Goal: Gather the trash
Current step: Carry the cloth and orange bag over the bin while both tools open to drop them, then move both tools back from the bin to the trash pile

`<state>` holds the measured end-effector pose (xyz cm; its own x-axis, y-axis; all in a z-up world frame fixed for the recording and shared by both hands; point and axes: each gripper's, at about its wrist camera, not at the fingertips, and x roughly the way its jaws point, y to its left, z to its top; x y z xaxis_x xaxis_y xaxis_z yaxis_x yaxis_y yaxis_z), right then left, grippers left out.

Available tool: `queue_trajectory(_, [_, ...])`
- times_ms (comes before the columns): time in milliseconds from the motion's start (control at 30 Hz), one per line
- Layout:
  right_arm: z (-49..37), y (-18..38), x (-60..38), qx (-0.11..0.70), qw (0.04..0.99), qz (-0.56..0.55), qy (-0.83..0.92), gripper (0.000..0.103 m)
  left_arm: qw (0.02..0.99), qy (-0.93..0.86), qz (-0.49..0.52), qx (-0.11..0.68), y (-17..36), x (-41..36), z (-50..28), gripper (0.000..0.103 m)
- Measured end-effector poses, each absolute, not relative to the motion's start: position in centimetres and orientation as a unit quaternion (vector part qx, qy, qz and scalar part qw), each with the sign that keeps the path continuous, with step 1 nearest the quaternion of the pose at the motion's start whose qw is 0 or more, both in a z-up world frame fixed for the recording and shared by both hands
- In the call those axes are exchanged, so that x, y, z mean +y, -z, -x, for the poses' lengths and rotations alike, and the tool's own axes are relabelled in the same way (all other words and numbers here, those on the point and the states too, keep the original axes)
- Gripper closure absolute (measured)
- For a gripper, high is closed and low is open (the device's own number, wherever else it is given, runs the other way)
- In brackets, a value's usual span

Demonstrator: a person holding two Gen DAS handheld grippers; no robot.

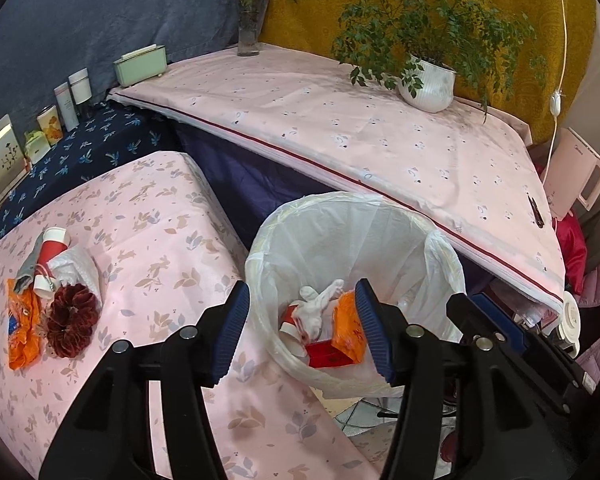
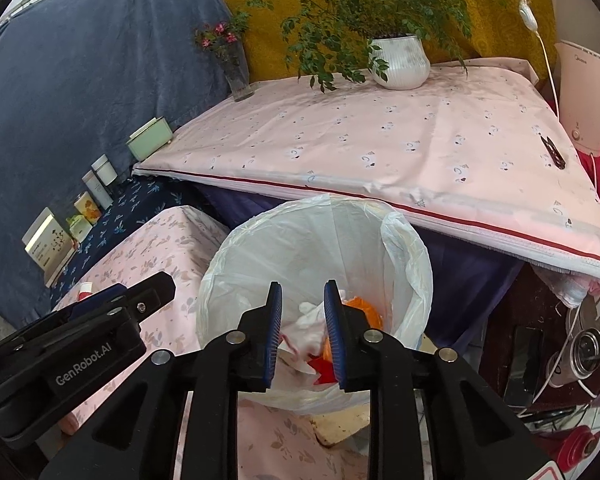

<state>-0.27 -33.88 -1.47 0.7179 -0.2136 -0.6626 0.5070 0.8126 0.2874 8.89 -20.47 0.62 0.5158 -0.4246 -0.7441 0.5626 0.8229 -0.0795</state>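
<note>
A white bin lined with a plastic bag [image 1: 440, 264] [image 2: 404, 248] stands between two pink-clothed tables. Inside it lie a crumpled white tissue [image 1: 316, 308] [image 2: 308, 328], an orange wrapper [image 1: 350, 330] [image 2: 364, 308] and a red packet [image 1: 326, 356]. My left gripper [image 1: 302, 330] is open and empty above the bin's near rim. My right gripper [image 2: 302, 330] is open and empty above the bin; its black body shows in the left wrist view [image 1: 512, 340]. On the near table, a trash pile remains: red-and-white paper cups [image 1: 50, 246], an orange wrapper [image 1: 20, 324], a dark red paper flower [image 1: 70, 320] and a white bag [image 1: 78, 266].
The far pink table [image 1: 340, 128] carries a potted plant [image 1: 426, 84], a flower vase [image 1: 250, 28] and a black clip [image 1: 537, 211]. Boxes and bottles [image 1: 64, 108] line a dark blue shelf at left. A pink kettle [image 2: 584, 100] and cables [image 2: 560, 364] crowd the right.
</note>
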Motion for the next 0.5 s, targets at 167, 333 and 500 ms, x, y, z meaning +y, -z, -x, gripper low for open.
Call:
queue_trajectory(167, [0.2, 0.9, -32.7, 0.316, 0.903, -0.219, 0.194, 0.074, 0.871, 0.274, -0.075, 0.402, -0.9, -19.0, -9.1, 0.051])
queue_trajectory(333, [0.1, 0.6, -31.4, 0.319, 0.905, -0.213, 0.184, 0.073, 0.877, 0.259, -0.066, 0.400, -1.1, -17.2, -9.2, 0.050])
queue_trajectory(500, [-0.3, 0.3, -29.8, 0.321, 0.908, -0.204, 0.173, 0.072, 0.882, 0.242, -0.056, 0.400, -1.1, -15.1, -9.5, 0.050])
